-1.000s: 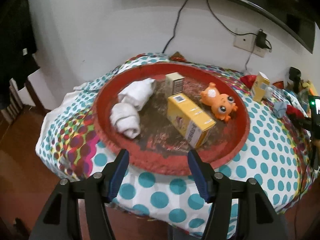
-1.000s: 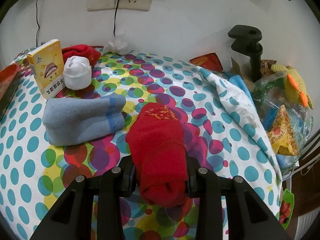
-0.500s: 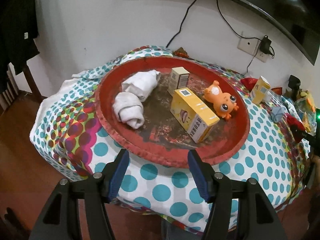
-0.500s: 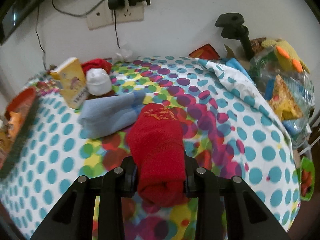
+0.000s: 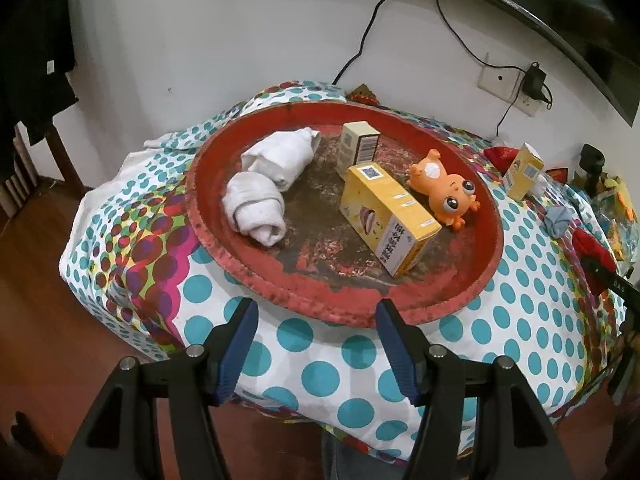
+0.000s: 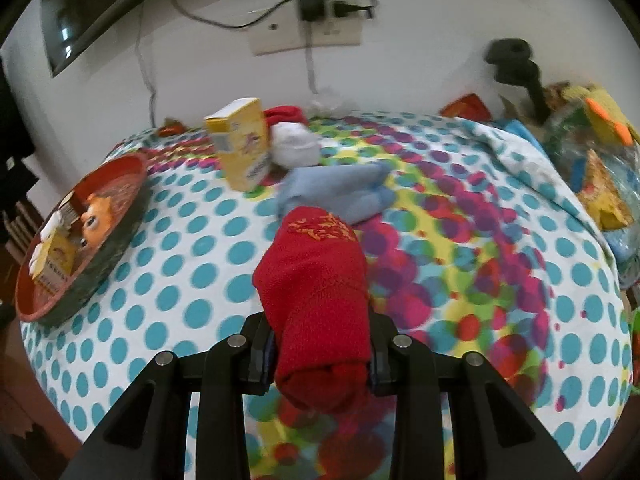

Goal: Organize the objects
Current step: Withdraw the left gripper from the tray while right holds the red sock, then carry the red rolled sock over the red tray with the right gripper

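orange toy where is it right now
In the left wrist view the orange toy lies inside the red tray, on its right side, just right of the big yellow box.

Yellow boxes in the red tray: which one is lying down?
The big yellow carton lies flat; the small cream box behind it stands upright.

Both tools are black, with silver screws and blue pads.
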Tool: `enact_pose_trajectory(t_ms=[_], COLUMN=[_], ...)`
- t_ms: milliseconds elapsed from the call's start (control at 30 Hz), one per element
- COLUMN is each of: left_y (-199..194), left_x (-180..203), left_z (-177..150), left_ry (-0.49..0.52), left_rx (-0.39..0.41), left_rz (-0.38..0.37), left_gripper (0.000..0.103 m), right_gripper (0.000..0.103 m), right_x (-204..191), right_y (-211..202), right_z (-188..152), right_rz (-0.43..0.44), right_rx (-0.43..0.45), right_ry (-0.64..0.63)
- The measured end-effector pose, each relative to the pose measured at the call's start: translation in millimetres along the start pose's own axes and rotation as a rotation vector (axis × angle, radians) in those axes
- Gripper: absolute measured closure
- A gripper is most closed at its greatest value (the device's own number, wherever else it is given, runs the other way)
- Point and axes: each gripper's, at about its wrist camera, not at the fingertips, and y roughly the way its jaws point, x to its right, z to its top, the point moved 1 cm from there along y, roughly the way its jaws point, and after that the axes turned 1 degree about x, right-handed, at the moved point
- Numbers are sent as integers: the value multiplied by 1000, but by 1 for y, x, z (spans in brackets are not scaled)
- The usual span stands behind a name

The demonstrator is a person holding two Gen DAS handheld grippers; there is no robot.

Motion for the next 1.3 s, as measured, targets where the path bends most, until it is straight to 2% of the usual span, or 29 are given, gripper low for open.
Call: enact_pose_trajectory(t_ms=[433, 833, 1067, 1300], left_y=[-3, -9, -10, -15], left_x=[-9, -27, -37, -39], left_z=[3, 8, 9, 12], left_ry=[-30, -73, -100, -89], left_rx=[3, 16, 15, 40], left_rz=[6, 39, 48, 70], left_gripper=[40, 40, 40, 40], right_gripper=[71, 70, 70, 70], right_x=[-109, -215, -259, -304], right_y=[-10, 1, 25, 34], right_z=[21, 28, 21, 21], right_rz=[166, 302, 310, 372], right_rx=[26, -14, -67, -87], right_ry=[-166, -306, -355, -368])
